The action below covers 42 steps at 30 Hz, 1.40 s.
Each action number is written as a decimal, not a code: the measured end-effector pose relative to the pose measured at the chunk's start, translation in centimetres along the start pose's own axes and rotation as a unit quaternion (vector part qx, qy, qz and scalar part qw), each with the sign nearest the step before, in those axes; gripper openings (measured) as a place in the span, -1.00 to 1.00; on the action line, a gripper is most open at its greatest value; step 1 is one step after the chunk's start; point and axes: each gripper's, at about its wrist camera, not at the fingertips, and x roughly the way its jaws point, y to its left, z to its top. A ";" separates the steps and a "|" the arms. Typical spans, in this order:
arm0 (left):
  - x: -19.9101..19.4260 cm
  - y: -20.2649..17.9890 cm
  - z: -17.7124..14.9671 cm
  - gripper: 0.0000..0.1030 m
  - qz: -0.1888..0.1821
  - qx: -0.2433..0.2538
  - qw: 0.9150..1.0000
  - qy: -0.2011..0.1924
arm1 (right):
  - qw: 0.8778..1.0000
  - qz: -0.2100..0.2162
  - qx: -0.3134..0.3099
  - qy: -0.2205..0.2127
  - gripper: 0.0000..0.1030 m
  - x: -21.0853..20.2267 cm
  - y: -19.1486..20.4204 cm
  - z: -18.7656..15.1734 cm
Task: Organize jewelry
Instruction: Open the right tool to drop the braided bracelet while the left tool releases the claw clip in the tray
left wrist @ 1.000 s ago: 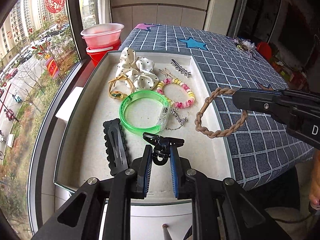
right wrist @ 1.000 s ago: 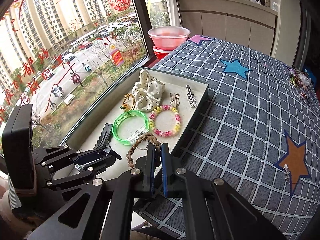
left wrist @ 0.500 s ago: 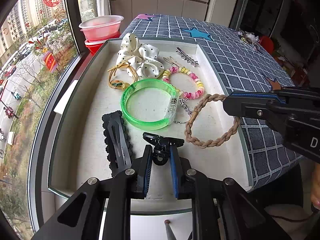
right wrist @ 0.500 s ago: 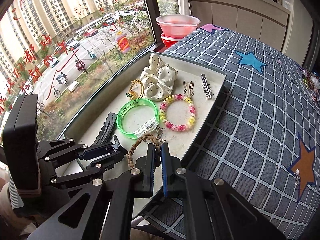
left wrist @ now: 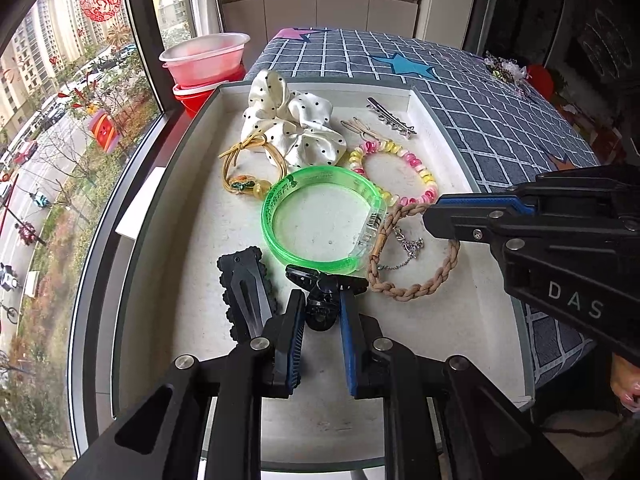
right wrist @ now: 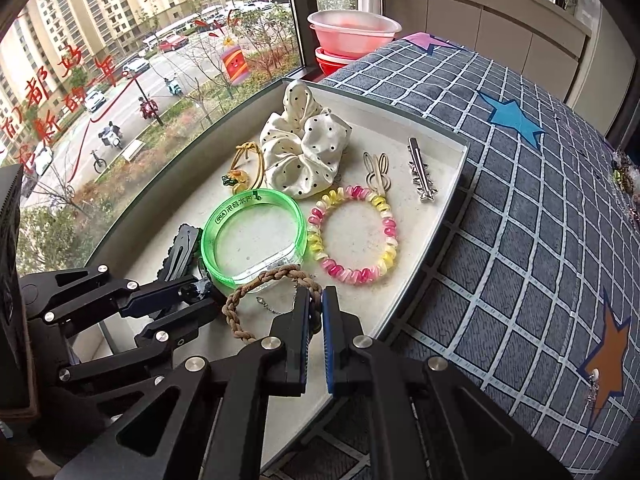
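Note:
A white tray point(left wrist: 192, 264) point(right wrist: 432, 216) holds a green bangle point(left wrist: 320, 216) point(right wrist: 252, 236), a pink-yellow coil bracelet point(left wrist: 396, 168) point(right wrist: 352, 236), a polka-dot scrunchie point(left wrist: 296, 124) point(right wrist: 304, 148), a gold hair tie point(left wrist: 244, 172), silver clips point(left wrist: 392, 118) point(right wrist: 420, 172), a thin chain point(left wrist: 404, 248) and a black snap clip point(left wrist: 248, 292). My left gripper point(left wrist: 320, 316) is shut on a small black claw clip point(left wrist: 324, 296) low over the tray's near part. My right gripper point(right wrist: 316, 312) point(left wrist: 440, 216) is shut on a braided tan hair tie point(left wrist: 412, 276) point(right wrist: 264, 296), holding it over the tray beside the bangle.
The tray sits at the left edge of a table with a blue checked cloth point(right wrist: 520, 200) with star patches. Stacked pink and red bowls point(left wrist: 204, 64) point(right wrist: 352, 36) stand behind the tray by the window. More small jewelry point(left wrist: 508, 72) lies at the cloth's far right.
My right gripper has carried the braided tie from the tray's right rim to inside the tray, next to the bangle. My left gripper has moved forward with the claw clip still in it.

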 end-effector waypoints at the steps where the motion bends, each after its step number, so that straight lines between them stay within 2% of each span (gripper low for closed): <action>1: 0.1 0.0 0.1 -0.52 0.001 0.001 1.000 0.000 | 1.000 -0.001 0.000 0.002 -0.87 0.2 -0.1 0.1; 14: -0.1 -0.3 0.1 -0.52 0.003 0.006 1.000 0.006 | 1.000 -0.012 -0.016 0.018 -0.87 1.1 -0.1 0.5; 29: -0.3 -0.3 -0.1 -0.51 0.023 -0.001 1.000 0.006 | 0.999 -0.013 -0.025 0.032 -0.83 2.2 0.4 0.6; 30: -0.4 -0.3 -0.2 -0.51 0.025 -0.002 1.000 0.005 | 0.999 -0.010 -0.021 0.030 -0.77 2.2 0.2 0.7; 33: -0.5 -0.1 -0.2 -0.51 0.028 -0.007 1.000 0.002 | 1.000 -0.002 -0.008 0.018 -0.29 1.4 -0.3 0.7; 34: -0.6 -0.1 -0.2 -0.51 0.029 -0.008 1.000 0.002 | 1.000 0.003 -0.004 0.012 -0.20 1.0 -0.4 0.7; 37: -0.7 -0.1 -0.1 -0.51 0.032 -0.011 0.999 0.002 | 1.000 -0.003 -0.001 -0.001 -0.09 0.0 -0.5 0.8; 42: -1.0 -0.1 0.1 -0.51 0.036 -0.012 0.999 -0.001 | 1.000 -0.007 0.013 -0.016 -0.04 -1.3 -1.2 0.8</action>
